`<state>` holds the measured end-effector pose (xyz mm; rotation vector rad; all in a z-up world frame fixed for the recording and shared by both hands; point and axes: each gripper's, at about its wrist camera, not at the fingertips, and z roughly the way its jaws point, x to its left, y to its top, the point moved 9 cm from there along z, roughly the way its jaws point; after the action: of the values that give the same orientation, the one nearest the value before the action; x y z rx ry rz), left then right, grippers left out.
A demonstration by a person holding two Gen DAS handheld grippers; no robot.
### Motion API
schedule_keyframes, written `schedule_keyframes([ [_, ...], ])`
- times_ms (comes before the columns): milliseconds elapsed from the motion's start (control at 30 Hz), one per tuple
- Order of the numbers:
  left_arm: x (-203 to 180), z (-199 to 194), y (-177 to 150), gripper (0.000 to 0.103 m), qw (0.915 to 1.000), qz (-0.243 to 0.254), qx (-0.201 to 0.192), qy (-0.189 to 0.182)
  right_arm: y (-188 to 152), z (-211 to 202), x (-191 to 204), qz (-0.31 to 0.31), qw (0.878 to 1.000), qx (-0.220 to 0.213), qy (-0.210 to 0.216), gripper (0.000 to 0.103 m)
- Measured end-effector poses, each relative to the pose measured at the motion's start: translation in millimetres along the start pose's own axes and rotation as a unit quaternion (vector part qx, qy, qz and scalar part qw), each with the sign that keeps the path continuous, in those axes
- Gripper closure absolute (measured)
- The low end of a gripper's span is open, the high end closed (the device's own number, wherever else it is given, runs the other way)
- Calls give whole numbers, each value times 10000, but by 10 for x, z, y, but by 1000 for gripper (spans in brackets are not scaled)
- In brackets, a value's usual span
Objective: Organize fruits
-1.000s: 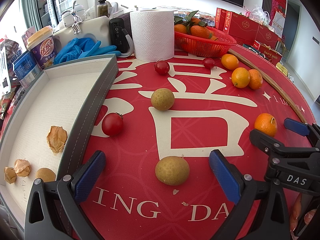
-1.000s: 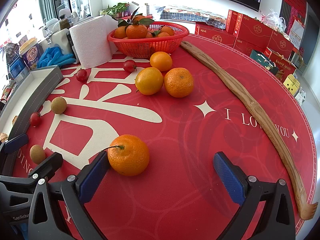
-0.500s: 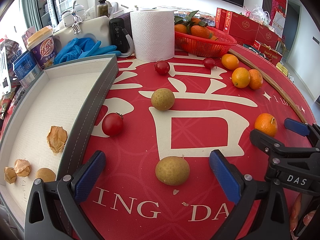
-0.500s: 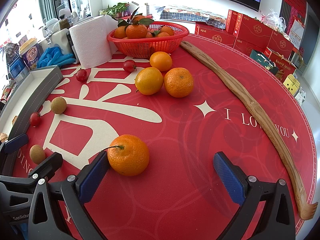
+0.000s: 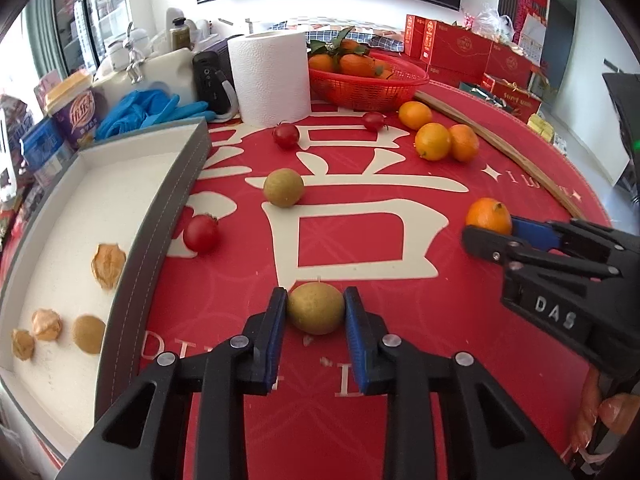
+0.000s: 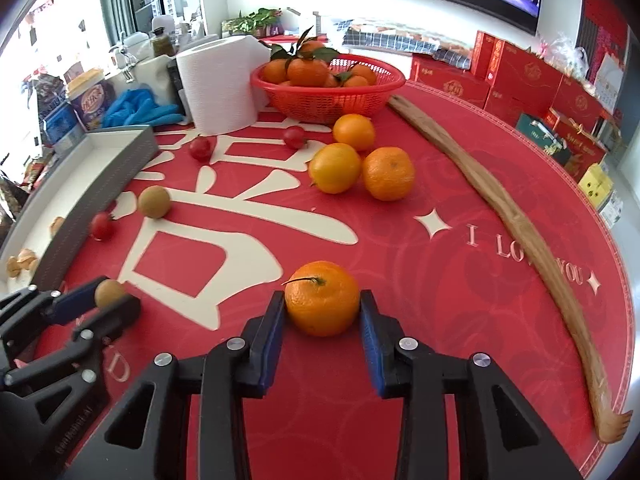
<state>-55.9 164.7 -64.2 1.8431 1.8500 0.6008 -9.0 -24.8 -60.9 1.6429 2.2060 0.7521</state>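
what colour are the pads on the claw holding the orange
Blue pads on black arms, clearest in the right wrist view.

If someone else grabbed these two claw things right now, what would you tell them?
Left gripper: jaws just closed, pads on the brown fruit.
Right gripper: just closed on the stemmed orange.
Both fruits sit on the red mat.
Done: some brown fruit in the grey tray, oranges in the red basket.
Left: three oranges, three tomatoes, one brown fruit.
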Motion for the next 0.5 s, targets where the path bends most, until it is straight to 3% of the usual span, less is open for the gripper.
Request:
schedule_keyframes([
  [133,63,-196,23,72,9996,-98,-205,-163,9,-42,-24,350,9986,82,388,66],
  [500,579,-613,254,72,9965,-442,-711,31,137,-104,174,396,9975,142,564,66],
])
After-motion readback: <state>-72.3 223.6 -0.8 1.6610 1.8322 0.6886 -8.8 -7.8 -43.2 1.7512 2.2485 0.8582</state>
